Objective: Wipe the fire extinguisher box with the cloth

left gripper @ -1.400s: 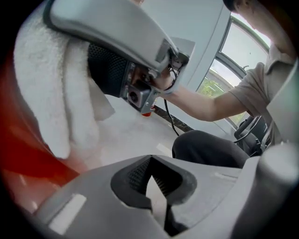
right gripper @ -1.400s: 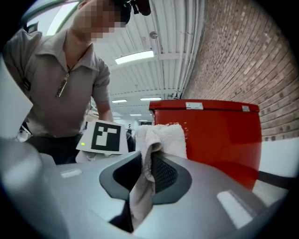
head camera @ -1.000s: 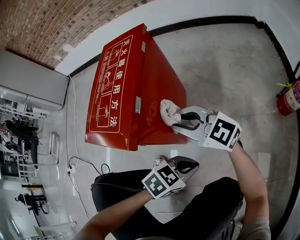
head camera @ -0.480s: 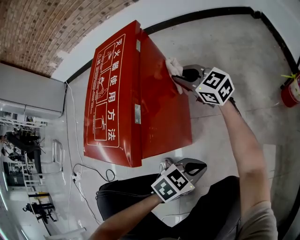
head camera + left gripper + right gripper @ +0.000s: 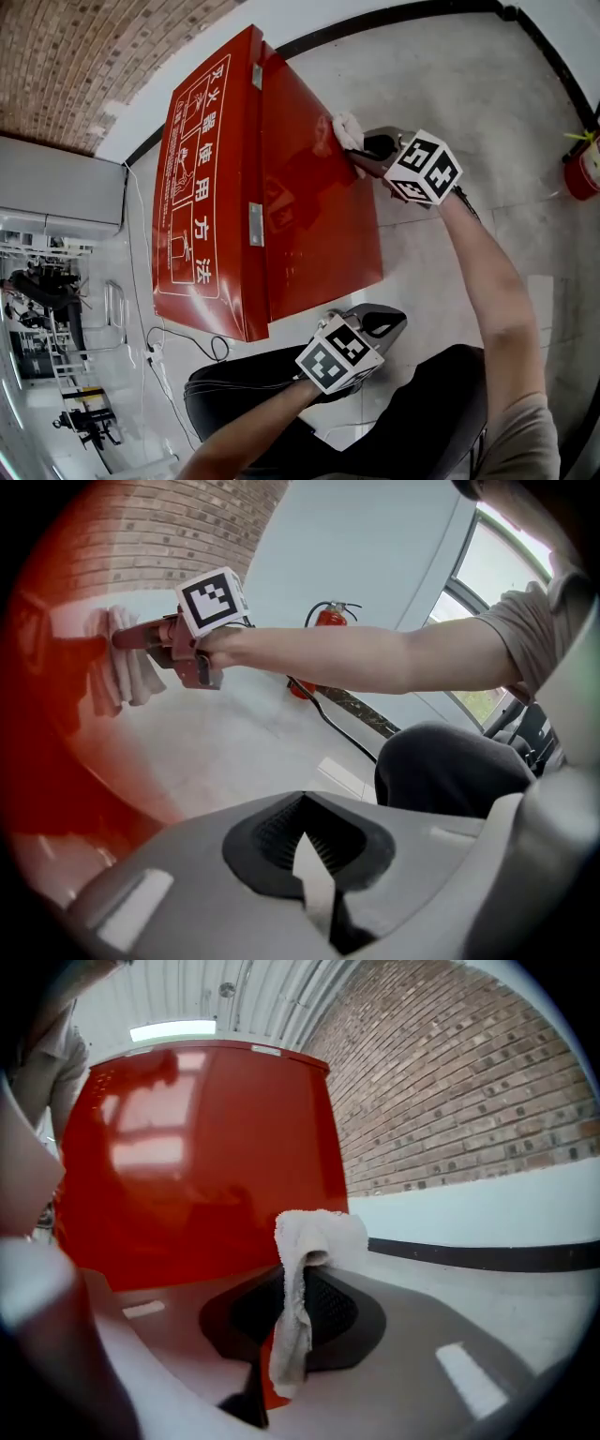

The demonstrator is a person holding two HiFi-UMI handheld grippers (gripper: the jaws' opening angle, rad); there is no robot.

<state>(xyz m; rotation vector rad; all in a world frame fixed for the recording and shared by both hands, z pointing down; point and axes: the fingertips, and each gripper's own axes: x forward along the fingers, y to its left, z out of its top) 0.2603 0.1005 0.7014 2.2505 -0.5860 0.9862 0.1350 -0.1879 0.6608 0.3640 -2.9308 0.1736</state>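
Our right tool is clamped on the white cloth, holding it against the red fire extinguisher box. Our left tool hangs closed and empty.

The right gripper has swept the cloth along the red side of the fire extinguisher box, from its near end to the wall end, seemingly rubbing the panel.

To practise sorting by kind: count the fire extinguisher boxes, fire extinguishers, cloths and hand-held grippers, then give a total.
fire extinguisher box: 1
fire extinguisher: 1
cloth: 1
hand-held gripper: 2, left hand-held gripper and right hand-held gripper
Total: 5
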